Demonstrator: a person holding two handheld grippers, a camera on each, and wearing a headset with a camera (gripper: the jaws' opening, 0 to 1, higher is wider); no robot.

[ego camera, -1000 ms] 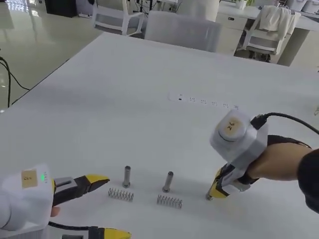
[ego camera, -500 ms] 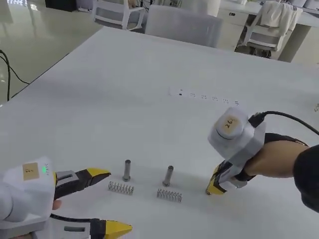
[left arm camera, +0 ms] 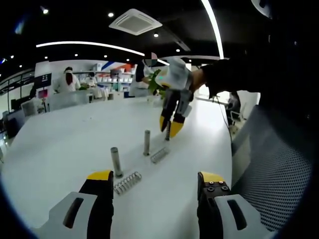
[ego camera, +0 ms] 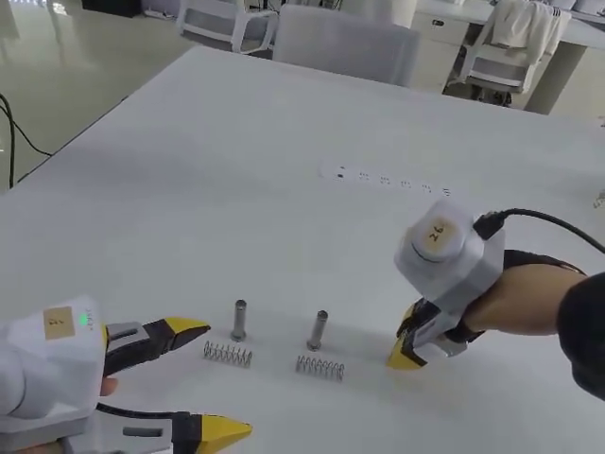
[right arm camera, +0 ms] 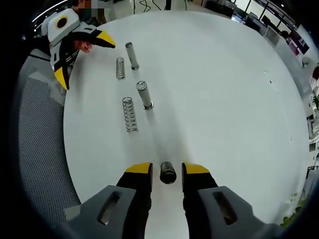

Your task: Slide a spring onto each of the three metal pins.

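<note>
Right tool, released, straddles the end pin; left tool, released, by table edge.

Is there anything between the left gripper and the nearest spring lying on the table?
Nothing visible. Just bare table lies between the open left gripper and the nearest spring, which lies beside the nearest pin.

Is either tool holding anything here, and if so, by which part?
Nothing is held. The left tool is open and empty. The right tool straddles the top of an upright grey metal pin, with gaps on both sides.
</note>
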